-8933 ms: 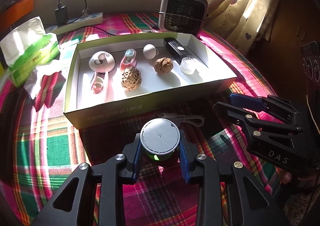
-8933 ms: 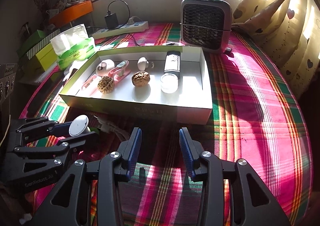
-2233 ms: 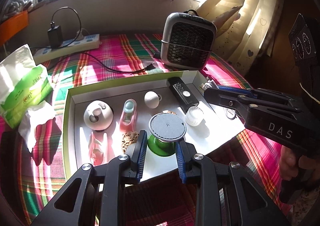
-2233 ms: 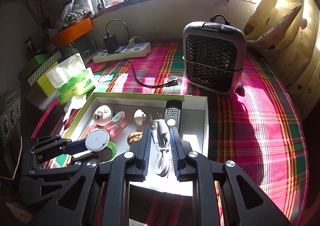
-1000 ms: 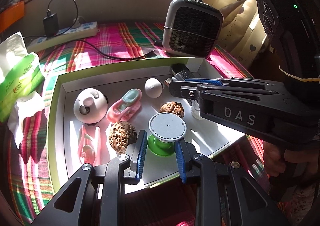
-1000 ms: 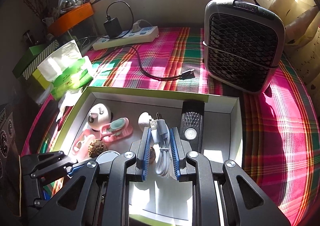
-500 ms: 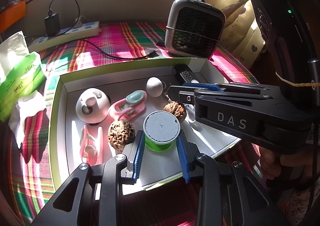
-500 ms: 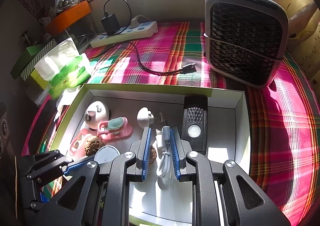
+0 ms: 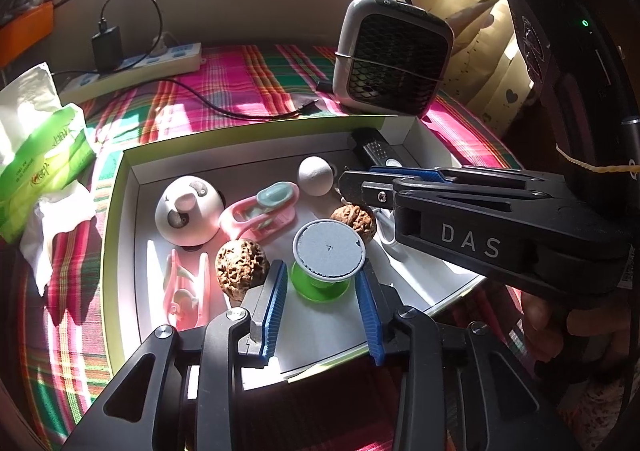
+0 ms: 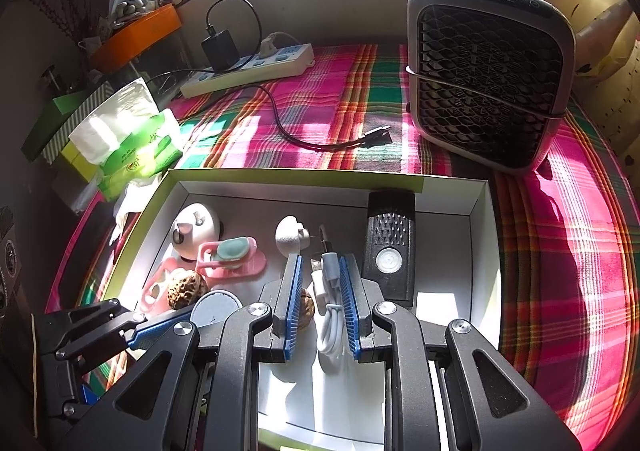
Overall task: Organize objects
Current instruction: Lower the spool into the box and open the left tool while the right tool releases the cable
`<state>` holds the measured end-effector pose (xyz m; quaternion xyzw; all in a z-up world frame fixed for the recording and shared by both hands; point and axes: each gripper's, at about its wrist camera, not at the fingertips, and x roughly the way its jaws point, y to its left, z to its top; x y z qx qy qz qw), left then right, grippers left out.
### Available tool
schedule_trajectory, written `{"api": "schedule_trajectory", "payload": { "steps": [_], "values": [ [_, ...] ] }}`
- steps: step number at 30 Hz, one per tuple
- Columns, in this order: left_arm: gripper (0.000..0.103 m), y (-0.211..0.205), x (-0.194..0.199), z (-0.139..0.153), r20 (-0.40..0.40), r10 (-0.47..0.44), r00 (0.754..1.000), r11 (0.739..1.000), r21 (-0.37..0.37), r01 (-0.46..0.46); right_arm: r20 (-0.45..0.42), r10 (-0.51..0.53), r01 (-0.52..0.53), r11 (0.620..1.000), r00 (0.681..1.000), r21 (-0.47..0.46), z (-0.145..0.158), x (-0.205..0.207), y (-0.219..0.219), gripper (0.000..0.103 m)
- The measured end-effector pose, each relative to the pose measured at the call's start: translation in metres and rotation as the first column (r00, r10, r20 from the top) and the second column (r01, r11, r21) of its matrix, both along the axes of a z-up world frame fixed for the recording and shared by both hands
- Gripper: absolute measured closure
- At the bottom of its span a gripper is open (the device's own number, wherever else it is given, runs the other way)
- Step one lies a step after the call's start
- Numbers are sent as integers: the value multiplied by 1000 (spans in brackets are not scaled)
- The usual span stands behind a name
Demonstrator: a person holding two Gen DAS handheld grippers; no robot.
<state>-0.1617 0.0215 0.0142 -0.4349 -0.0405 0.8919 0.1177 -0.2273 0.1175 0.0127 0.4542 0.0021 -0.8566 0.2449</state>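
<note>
A green spool with a grey round top (image 9: pixel 328 253) stands on the floor of the white box (image 9: pixel 120 191), beside a walnut (image 9: pixel 242 267). My left gripper (image 9: pixel 322 275) straddles the spool; its jaws are opening and the blue pads stand clear of it. My right gripper (image 10: pixel 320 263) is shut on a coiled white cable (image 10: pixel 330 315), held low over the box (image 10: pixel 486 235) next to a black device (image 10: pixel 390 247). In the left wrist view the right gripper (image 9: pixel 348 183) reaches in from the right, above a second walnut (image 9: pixel 354 221).
The box also holds a white round toy (image 9: pixel 186 211), pink clips (image 9: pixel 260 211) and a white egg shape (image 9: pixel 316 175). Behind it on the plaid cloth stand a small fan heater (image 10: pixel 488 71), a power strip (image 10: pixel 248 69) with a black cable, and a tissue pack (image 9: pixel 36 155).
The left jaws have spread apart and let go of the green spool, which now stands on the box floor. The right gripper stays shut on the cable over the box.
</note>
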Motion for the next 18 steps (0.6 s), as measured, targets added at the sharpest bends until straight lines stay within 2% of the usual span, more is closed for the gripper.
{"api": "schedule_trajectory", "payload": {
  "steps": [13, 18],
  "values": [
    [69, 0, 7, 6, -13, 3, 1000, 1000, -24, -3, -9, -15, 15, 1000, 1000, -24, 7, 9, 6, 82],
    [66, -1, 12, 9, -21, 12, 1000, 999, -33, -13, -23, -29, 28, 999, 999, -32, 13, 16, 11, 76]
  ]
}}
